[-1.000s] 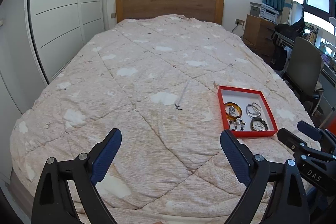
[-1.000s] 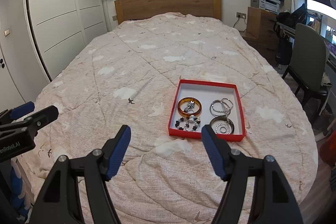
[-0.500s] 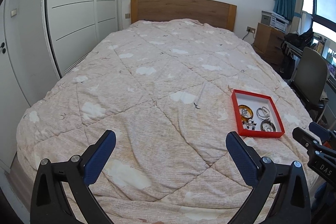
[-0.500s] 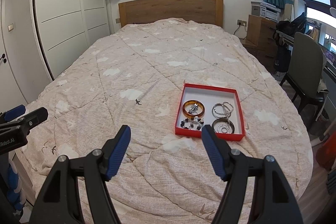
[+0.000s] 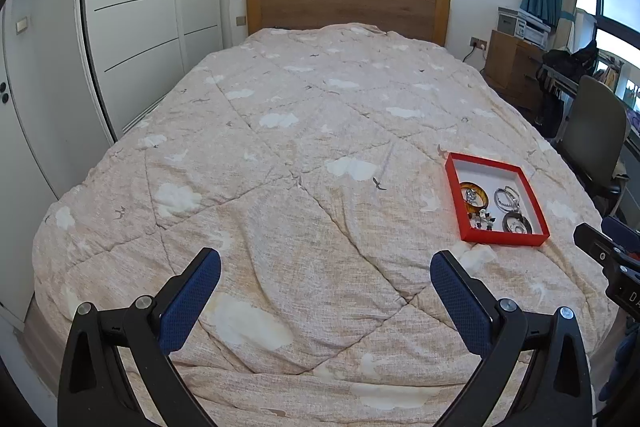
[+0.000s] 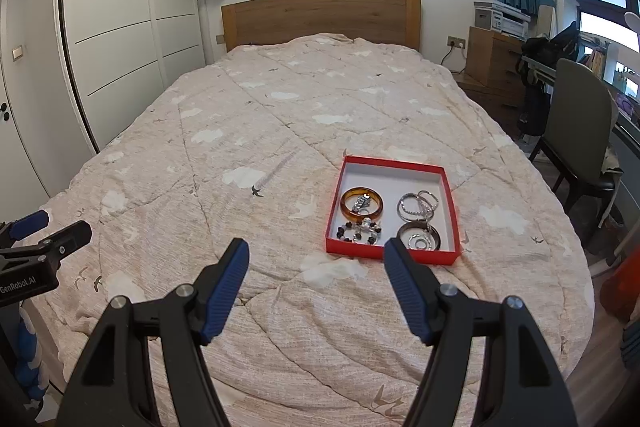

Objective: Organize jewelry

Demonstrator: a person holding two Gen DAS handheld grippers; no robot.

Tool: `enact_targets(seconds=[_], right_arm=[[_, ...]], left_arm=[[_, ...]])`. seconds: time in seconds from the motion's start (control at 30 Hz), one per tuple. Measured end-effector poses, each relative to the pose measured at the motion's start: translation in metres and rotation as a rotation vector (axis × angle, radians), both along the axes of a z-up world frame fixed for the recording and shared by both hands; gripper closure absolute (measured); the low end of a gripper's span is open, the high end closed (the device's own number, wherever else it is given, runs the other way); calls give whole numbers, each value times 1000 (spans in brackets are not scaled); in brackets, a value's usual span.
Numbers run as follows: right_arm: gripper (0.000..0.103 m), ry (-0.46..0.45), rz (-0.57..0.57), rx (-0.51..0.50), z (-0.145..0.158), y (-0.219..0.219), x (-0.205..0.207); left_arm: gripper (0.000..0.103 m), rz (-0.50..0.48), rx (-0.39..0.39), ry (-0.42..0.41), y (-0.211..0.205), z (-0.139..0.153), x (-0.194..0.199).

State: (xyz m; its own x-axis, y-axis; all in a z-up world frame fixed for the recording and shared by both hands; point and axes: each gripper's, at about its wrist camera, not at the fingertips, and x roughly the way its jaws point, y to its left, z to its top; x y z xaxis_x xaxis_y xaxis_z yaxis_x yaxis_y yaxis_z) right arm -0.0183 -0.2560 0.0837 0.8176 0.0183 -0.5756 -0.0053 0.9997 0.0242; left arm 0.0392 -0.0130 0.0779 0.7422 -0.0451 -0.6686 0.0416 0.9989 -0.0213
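A shallow red cardboard tray (image 6: pixel 452 211) with a white floor lies flat on the quilted beige bedspread (image 6: pixel 280 131), its long axis running toward the wooden headboard (image 6: pixel 320 15). Inside sit a glossy amber bangle (image 6: pixel 362 202), silver bracelets (image 6: pixel 418 205), a dark beaded bracelet (image 6: pixel 358 231) and a dark ring-shaped piece (image 6: pixel 419 238) (all near the tray's front end). The left gripper (image 5: pixel 326 277) has just been opening; its blue-padded fingers (image 5: pixel 192 297) stand wide, empty. The right gripper (image 6: pixel 316 259) hovers before the tray, fingers (image 6: pixel 226 279) apart, holding nothing.

Open quilt spreads across the bed (image 6: pixel 280 131); only the red tray (image 6: pixel 335 207) of jewelry interrupts it, with a chair (image 6: pixel 580 131) standing beside the bed.
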Motion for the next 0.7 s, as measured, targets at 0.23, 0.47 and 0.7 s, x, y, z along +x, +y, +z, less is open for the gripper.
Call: enact_targets(seconds=[0.23, 0.47, 0.7], right_arm=[[35, 9, -7, -7, -5, -1, -1], [35, 9, -8, -12, -6, 0, -2], [35, 8, -10, -13, -7, 0, -3]], left_arm=[[0, -7, -2, 0, 0, -1, -2], [0, -15, -8, -5, -1, 0, -3], [0, -22, -15, -8, -1, -1, -4]])
